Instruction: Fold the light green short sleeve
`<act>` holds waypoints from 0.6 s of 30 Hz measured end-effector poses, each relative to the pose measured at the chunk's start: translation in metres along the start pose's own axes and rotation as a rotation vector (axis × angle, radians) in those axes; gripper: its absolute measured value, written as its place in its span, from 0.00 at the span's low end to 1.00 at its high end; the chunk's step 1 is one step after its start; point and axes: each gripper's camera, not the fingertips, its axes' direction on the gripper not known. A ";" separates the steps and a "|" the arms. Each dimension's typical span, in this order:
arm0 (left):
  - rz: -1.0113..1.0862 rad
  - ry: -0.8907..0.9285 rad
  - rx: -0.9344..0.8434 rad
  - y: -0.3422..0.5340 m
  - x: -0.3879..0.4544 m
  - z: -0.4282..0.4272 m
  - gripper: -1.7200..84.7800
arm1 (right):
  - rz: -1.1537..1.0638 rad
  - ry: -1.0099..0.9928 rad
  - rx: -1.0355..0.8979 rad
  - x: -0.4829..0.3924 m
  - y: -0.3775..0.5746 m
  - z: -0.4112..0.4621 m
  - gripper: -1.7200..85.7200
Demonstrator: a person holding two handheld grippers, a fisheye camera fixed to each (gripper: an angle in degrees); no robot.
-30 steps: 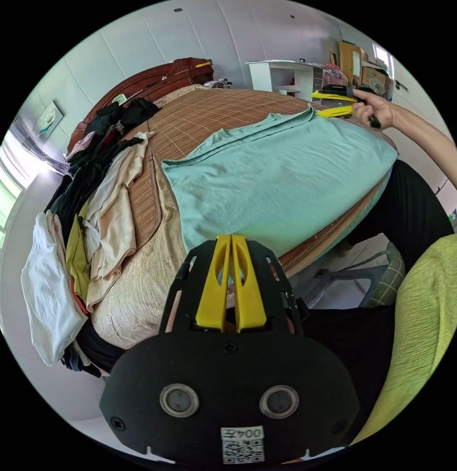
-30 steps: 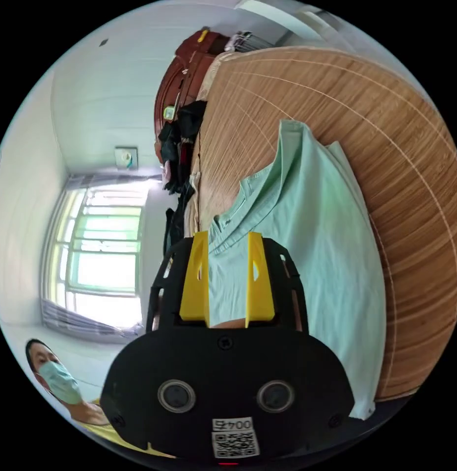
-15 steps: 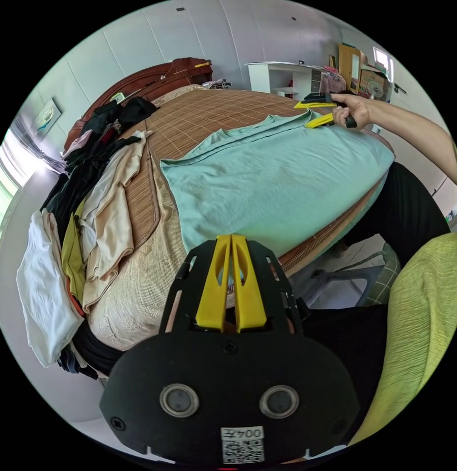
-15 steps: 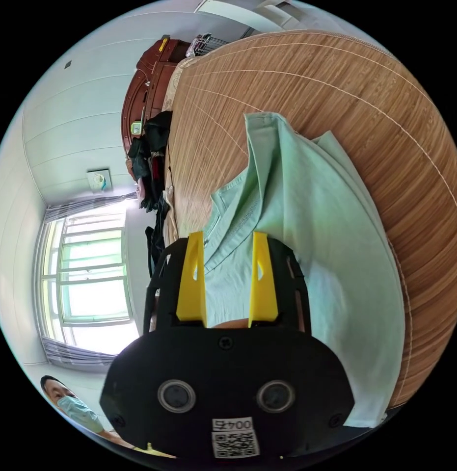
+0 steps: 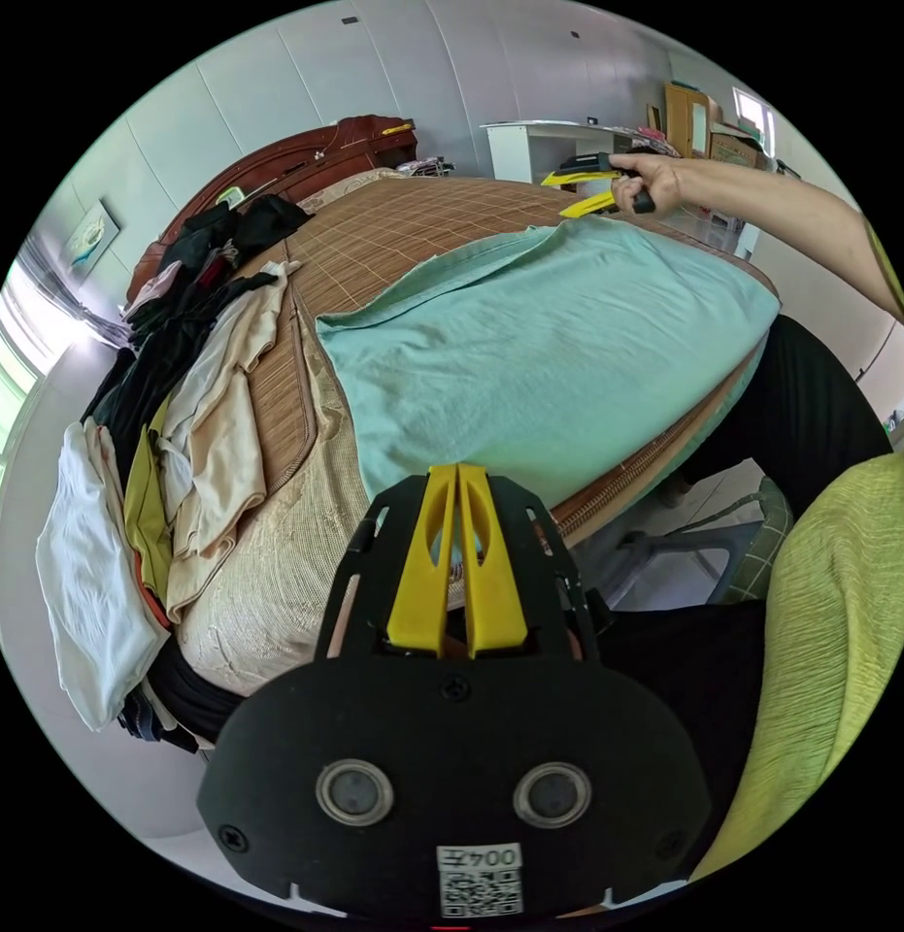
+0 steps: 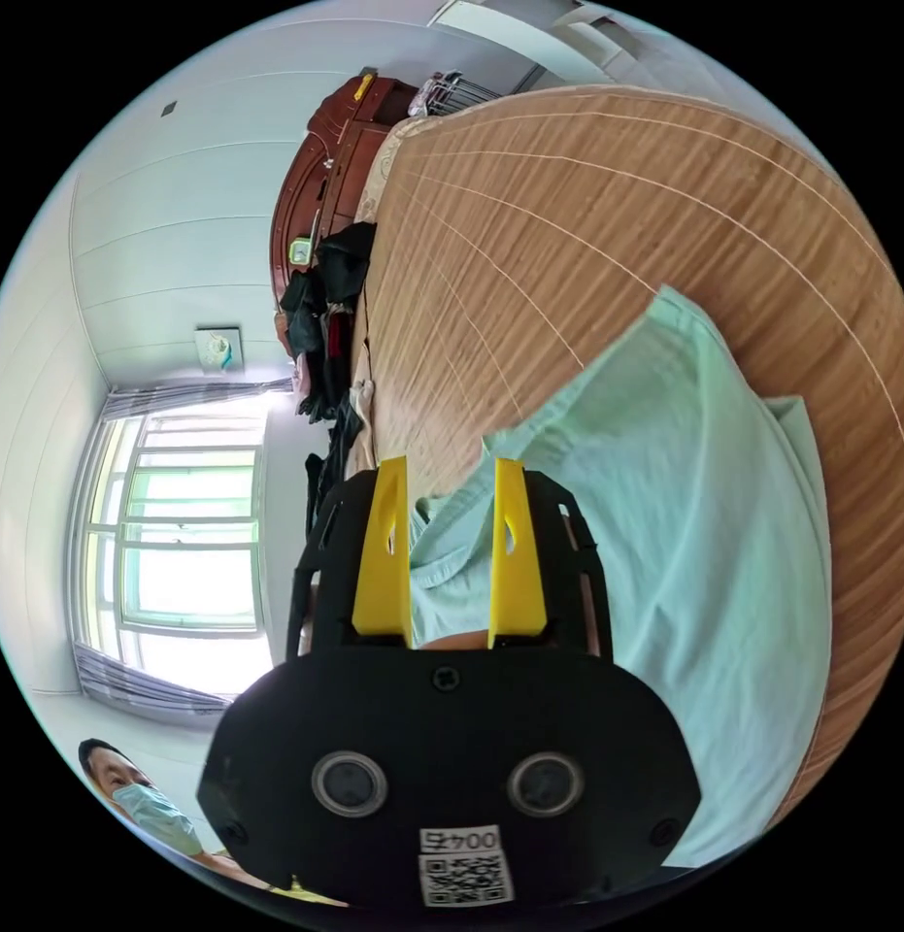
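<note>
Left gripper [image 5: 457,471]: your jaws are pressed together at 6 o'clock of the left gripper view, at the near hem of the light green short sleeve shirt [image 5: 558,340]; whether cloth is pinched between them, you cannot tell.
Shirt: it lies spread on the woven bed mat [image 5: 393,228], its near edge hanging over the bedside.
Right gripper [image 6: 448,485]: your jaws stand well apart at the folded far edge, in the right gripper view; cloth sits between them but neither jaw presses on it. In the left gripper view it hovers at 1 o'clock [image 5: 580,191].
Step in hand: you seem to be laying the far side over. Keep the near hem anchored, and set the far edge down flat and parallel so no ridge forms.
Clothes pile [image 5: 180,388]: heaped at 9 o'clock, just beside the shirt; keep the fold clear of it.
Headboard [image 5: 306,160]: 11 o'clock, well apart.
Desk [image 5: 549,146]: 12 o'clock, behind your hand [image 5: 646,183].
</note>
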 end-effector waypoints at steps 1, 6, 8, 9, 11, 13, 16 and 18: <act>-0.001 0.000 0.000 0.000 0.000 0.000 0.02 | -0.012 -0.005 0.002 -0.008 -0.007 0.000 0.17; 0.004 -0.015 0.001 0.001 0.005 0.002 0.02 | -0.226 0.053 -0.093 -0.061 0.001 0.016 0.15; 0.005 -0.017 0.001 0.001 0.006 0.003 0.02 | -0.293 0.055 -0.199 -0.076 0.015 0.037 0.15; 0.005 -0.017 0.001 0.001 0.007 0.003 0.02 | -0.303 0.036 -0.259 -0.080 0.024 0.051 0.15; 0.005 -0.016 0.001 0.002 0.007 0.004 0.02 | -0.277 -0.014 -0.318 -0.081 0.033 0.069 0.16; 0.004 -0.014 0.002 0.002 0.008 0.005 0.02 | -0.228 -0.045 -0.355 -0.081 0.038 0.090 0.17; 0.006 -0.016 0.002 0.002 0.009 0.007 0.02 | -0.180 -0.009 -0.380 -0.084 0.038 0.110 0.17; 0.008 -0.018 0.003 0.003 0.010 0.008 0.02 | -0.158 0.005 -0.391 -0.088 0.037 0.120 0.18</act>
